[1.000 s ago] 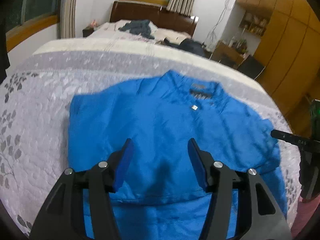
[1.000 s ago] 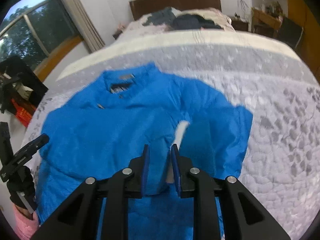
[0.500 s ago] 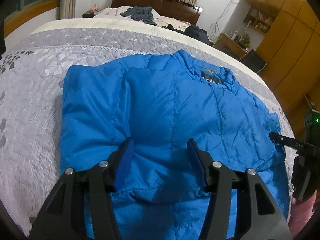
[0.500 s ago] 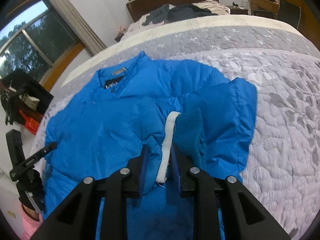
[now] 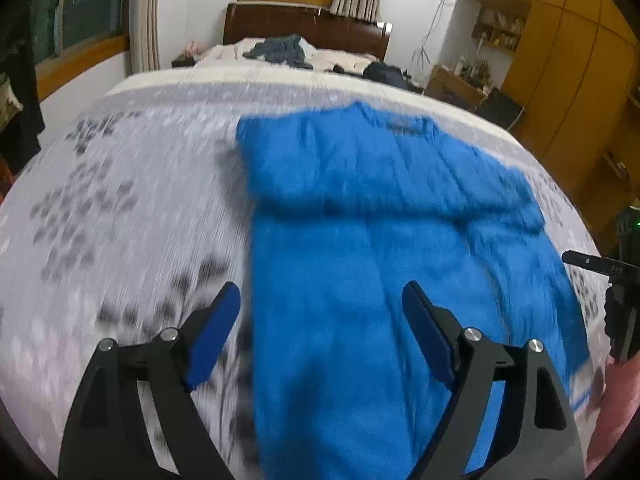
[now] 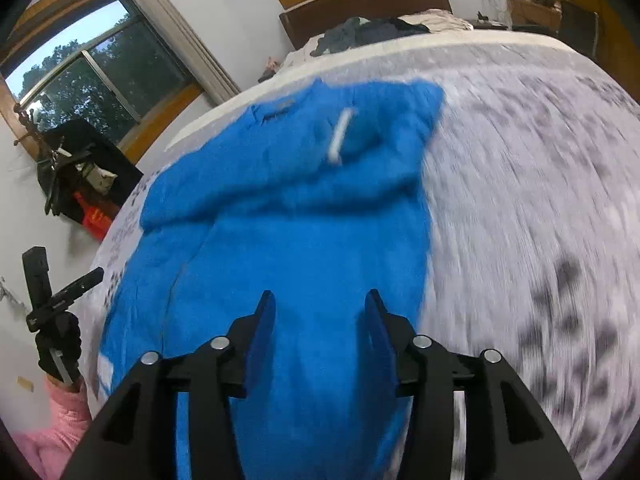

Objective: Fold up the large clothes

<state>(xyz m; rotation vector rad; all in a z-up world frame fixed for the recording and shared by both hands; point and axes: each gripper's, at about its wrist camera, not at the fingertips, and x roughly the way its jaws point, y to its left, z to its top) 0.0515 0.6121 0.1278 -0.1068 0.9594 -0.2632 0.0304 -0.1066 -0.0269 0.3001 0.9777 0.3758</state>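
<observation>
— Grippers first: how do they stand?

— Left gripper [image 5: 320, 304] has its jaws spread wide and holds nothing; one blue pad [image 5: 212, 336] hangs over the quilt [image 5: 120, 220], the other over the jacket [image 5: 360, 240]. Right gripper [image 6: 320, 312] is parted too, less widely, empty, both pads above blue cloth.

— Where does the jacket lie?

— Flat on the bed, collar toward the headboard [image 5: 304, 24], hem toward the grippers. Its left edge runs straight down between the left gripper's pads. In the right view its right edge falls just beside the outer pad, and a folded-in part lies across the upper chest with a white strip [image 6: 339, 136] showing.

— Room to move?

— Bare quilt spreads wide on either side of the jacket, more so outward of each gripper. Dark clothes [image 5: 280, 50] sit well apart near the headboard.

— Materials?

— Jacket is bright blue, puffy, softly creased. Quilt is pale grey, stitched, with dark leaf prints. Both views are blurred, so finer detail cannot be told. A pink sleeve [image 6: 60, 420] shows low at the right view's left edge.
</observation>
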